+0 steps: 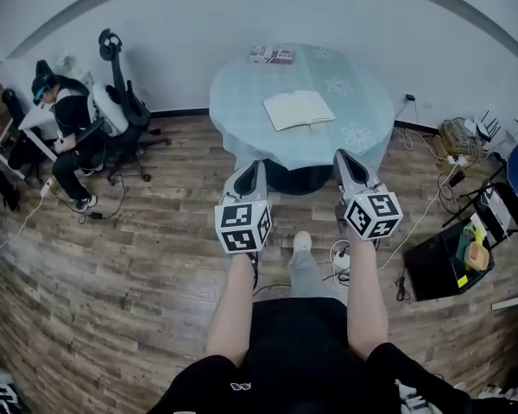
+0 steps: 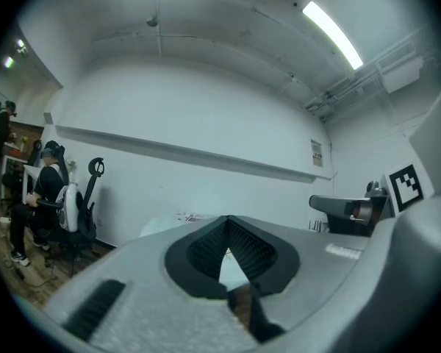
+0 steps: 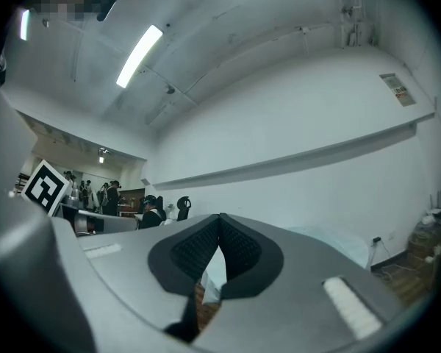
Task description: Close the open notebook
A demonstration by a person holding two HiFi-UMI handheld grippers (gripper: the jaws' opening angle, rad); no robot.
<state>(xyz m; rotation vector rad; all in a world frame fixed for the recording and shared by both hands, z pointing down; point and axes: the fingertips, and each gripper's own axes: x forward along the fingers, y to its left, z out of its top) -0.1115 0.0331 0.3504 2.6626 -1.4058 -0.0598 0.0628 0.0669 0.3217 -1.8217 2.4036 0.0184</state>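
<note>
Head view: the open notebook (image 1: 299,109) lies widthwise on the table (image 1: 367,93), straight ahead between left claw (image 1: 251,172) and right claw (image 1: 346,159); both are pinched together, empty.

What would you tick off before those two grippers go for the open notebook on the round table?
1. Notebook lies open and flat, pages up: ok.
2. Space around it on the table: ok; the only other thing, a small printed item, sits apart at the far edge.
3. Left gripper empty: ok; jaws together, nothing between them.
4. Right gripper empty: ok; jaws together, nothing between them.
5. Grippers at the notebook: not ok; both are short of it, near the table's front edge.
6. Floor clear for a step closer: cannot tell; cables lie by the person's foot.
</note>
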